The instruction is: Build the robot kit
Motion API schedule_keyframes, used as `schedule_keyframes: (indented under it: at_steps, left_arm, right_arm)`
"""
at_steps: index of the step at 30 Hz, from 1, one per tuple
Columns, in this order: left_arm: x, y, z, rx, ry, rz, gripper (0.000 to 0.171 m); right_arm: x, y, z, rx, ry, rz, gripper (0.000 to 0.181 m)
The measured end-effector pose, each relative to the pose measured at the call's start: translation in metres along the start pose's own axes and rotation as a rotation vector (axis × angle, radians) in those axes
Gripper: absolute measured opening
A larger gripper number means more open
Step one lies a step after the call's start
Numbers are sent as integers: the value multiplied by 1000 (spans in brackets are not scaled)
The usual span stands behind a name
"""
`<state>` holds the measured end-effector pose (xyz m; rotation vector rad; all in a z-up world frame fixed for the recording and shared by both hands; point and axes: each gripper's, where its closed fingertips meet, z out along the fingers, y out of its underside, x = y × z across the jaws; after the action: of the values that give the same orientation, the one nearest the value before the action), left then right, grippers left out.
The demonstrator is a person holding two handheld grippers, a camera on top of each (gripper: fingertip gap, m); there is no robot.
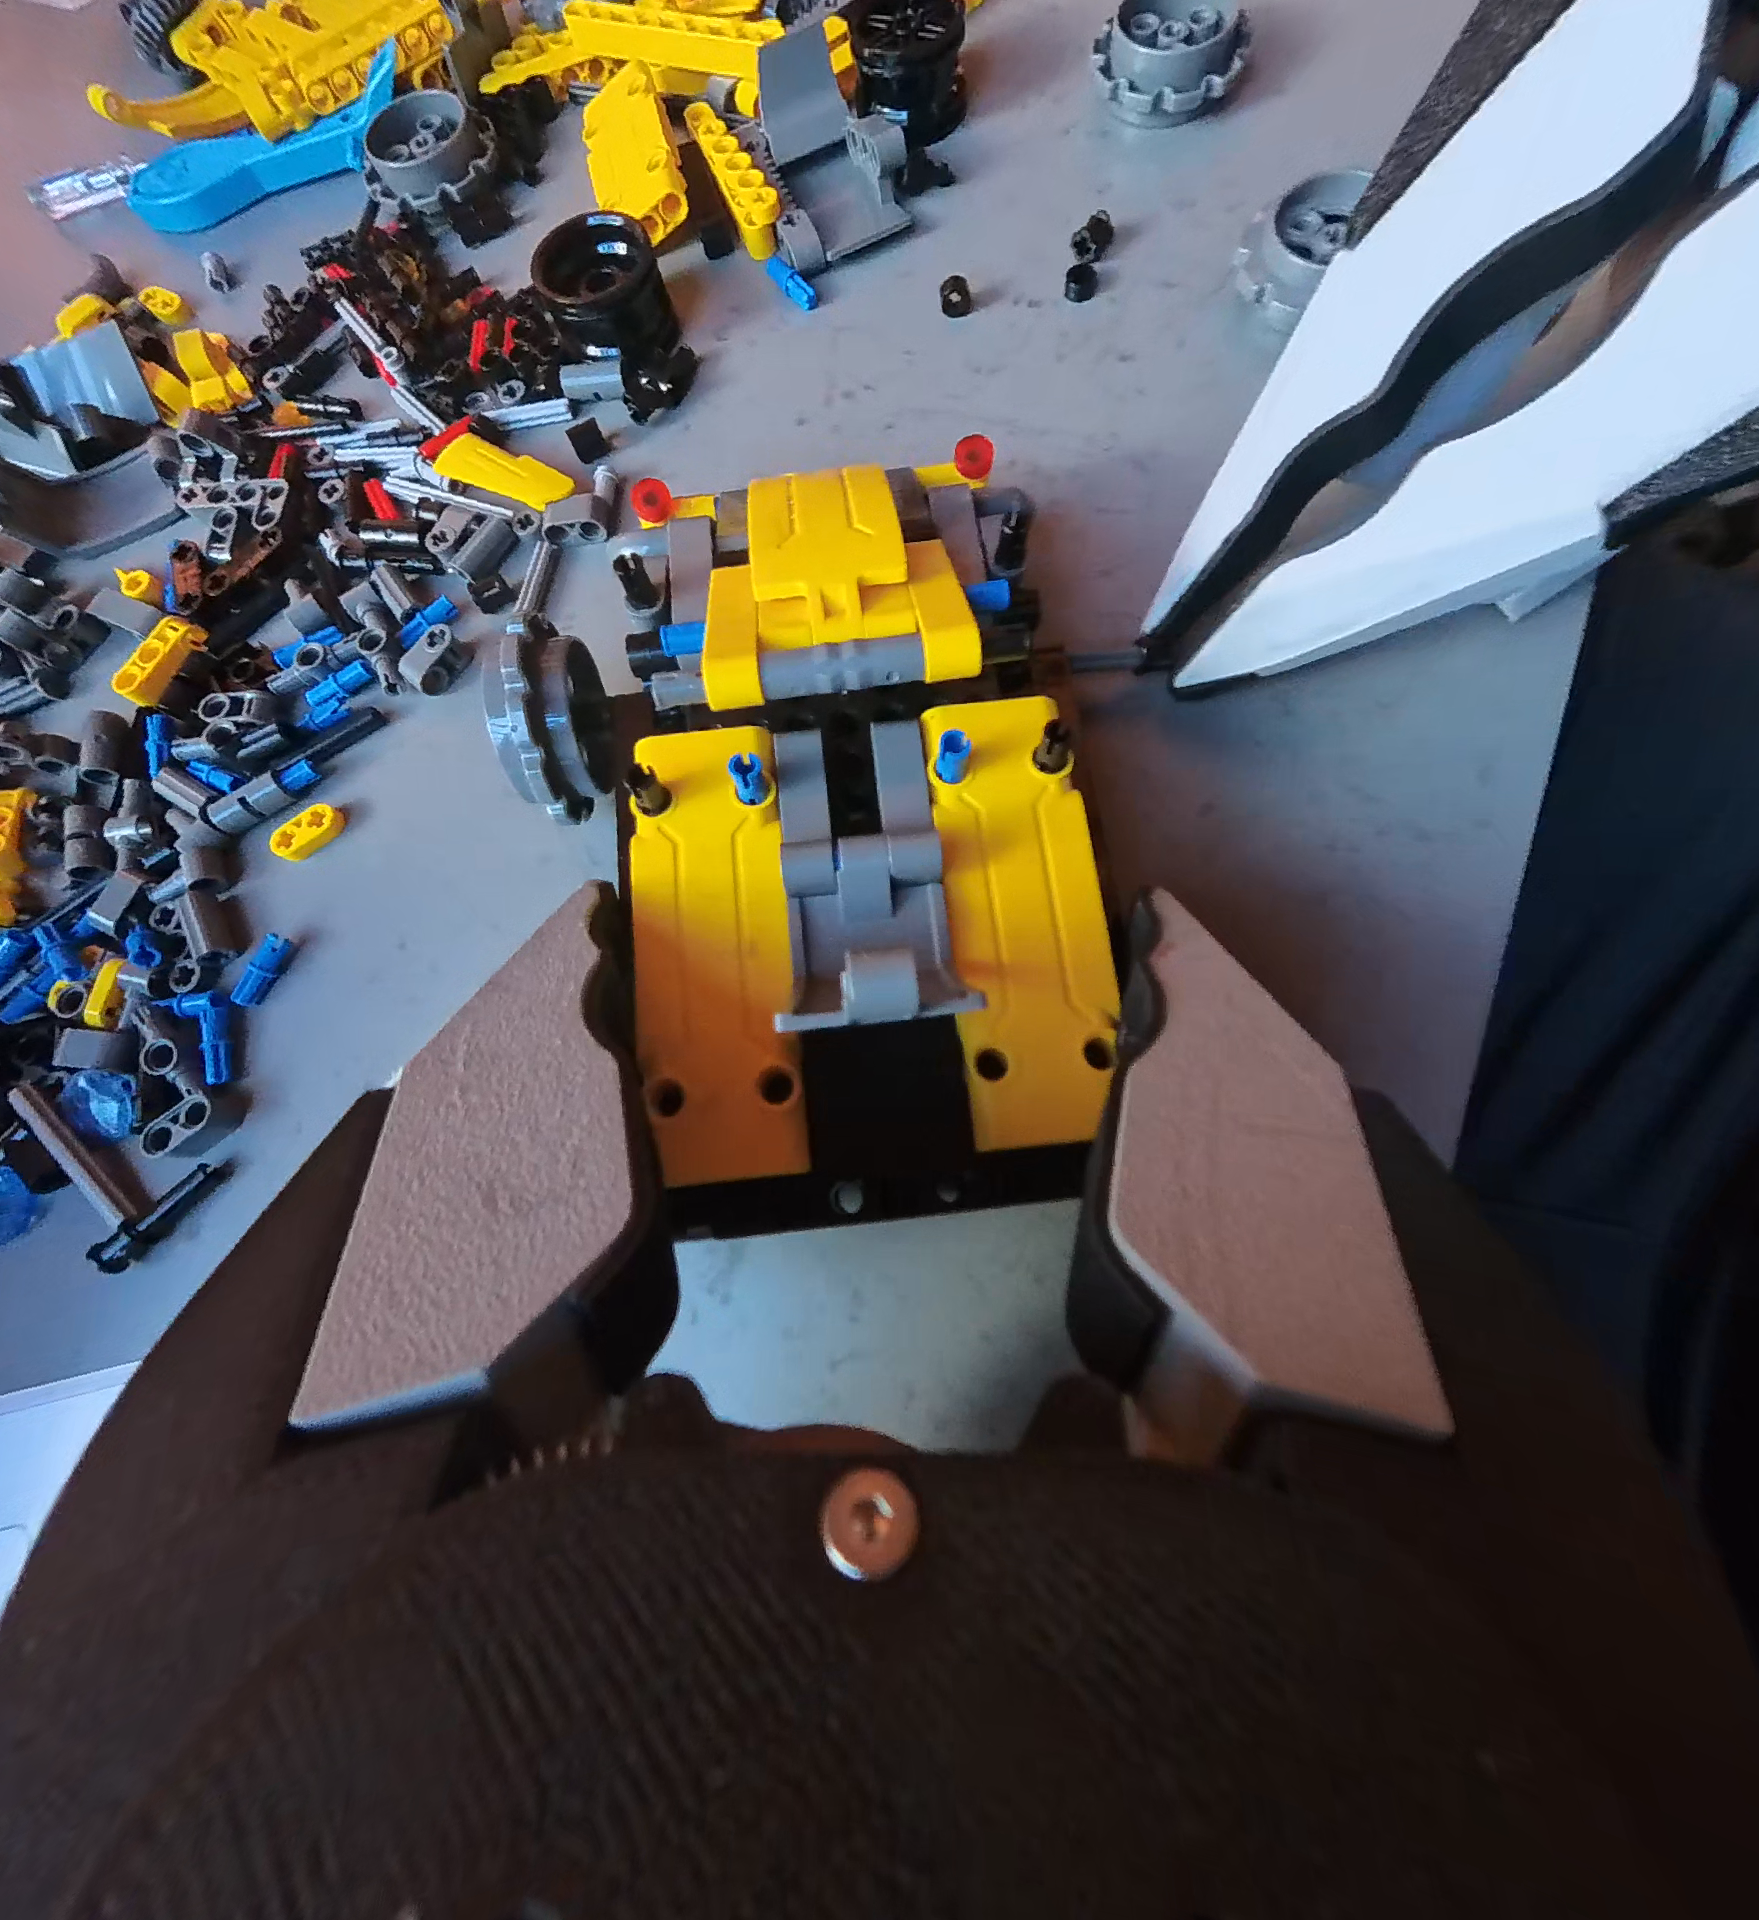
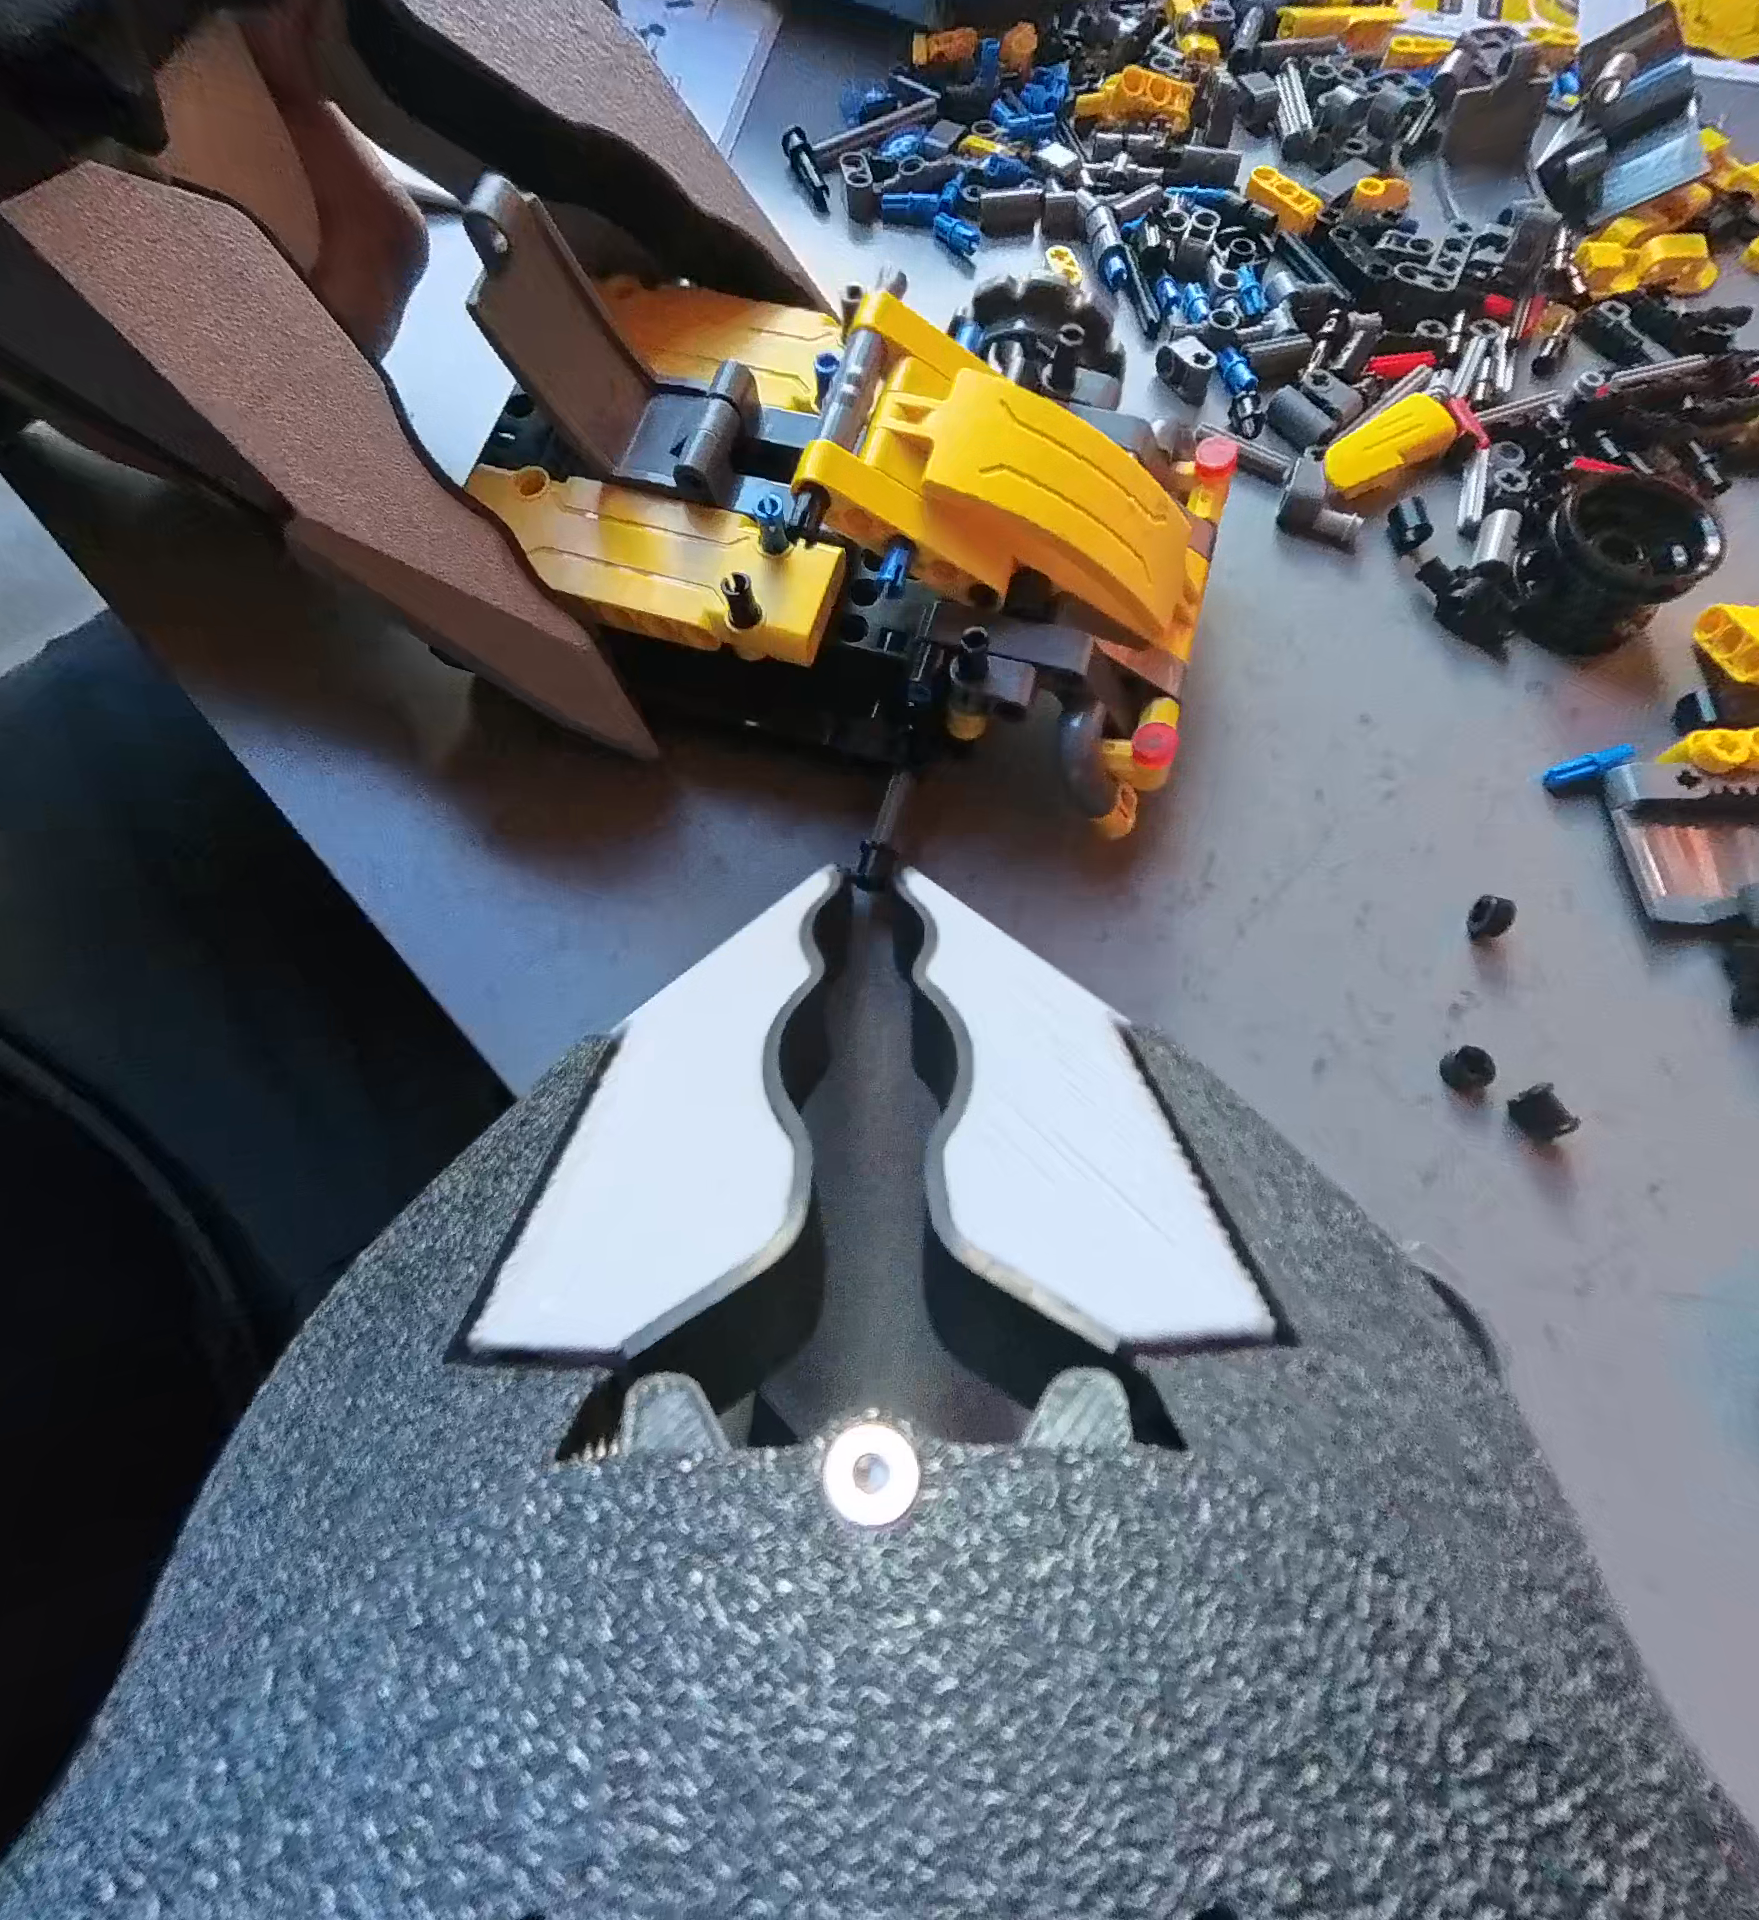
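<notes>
We see left gripper (image 1: pixel 870 1039) clamping the model (image 1: pixel 854 831) to steady it on the table (image 1: pixel 1270 883); right gripper (image 2: pixel 867 878) pinches its side axle (image 2: pixel 890 805).

The left gripper (image 1: pixel 870 997) is clamping the model (image 1: pixel 859 831) on the table (image 1: pixel 1270 831). The right gripper (image 1: pixel 1161 660) is pinching its axle (image 1: pixel 1098 659).

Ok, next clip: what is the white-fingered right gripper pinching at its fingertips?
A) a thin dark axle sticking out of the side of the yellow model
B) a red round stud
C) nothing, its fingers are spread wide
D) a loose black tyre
A: the right gripper has its white fingers closed on the thin dark axle that runs into the side of the yellow model, which the left gripper clamps from behind.
</notes>
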<state>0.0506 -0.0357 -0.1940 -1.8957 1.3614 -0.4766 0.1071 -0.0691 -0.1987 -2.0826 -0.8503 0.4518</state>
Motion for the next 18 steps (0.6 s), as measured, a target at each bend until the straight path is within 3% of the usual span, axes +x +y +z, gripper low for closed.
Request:
schedule_keyframes:
  at_steps: [18]
  left_arm:
    - [-1,4,-2,-26,5,25,93]
  right_arm:
    - [0,-14,15,-30,-132,166,5]
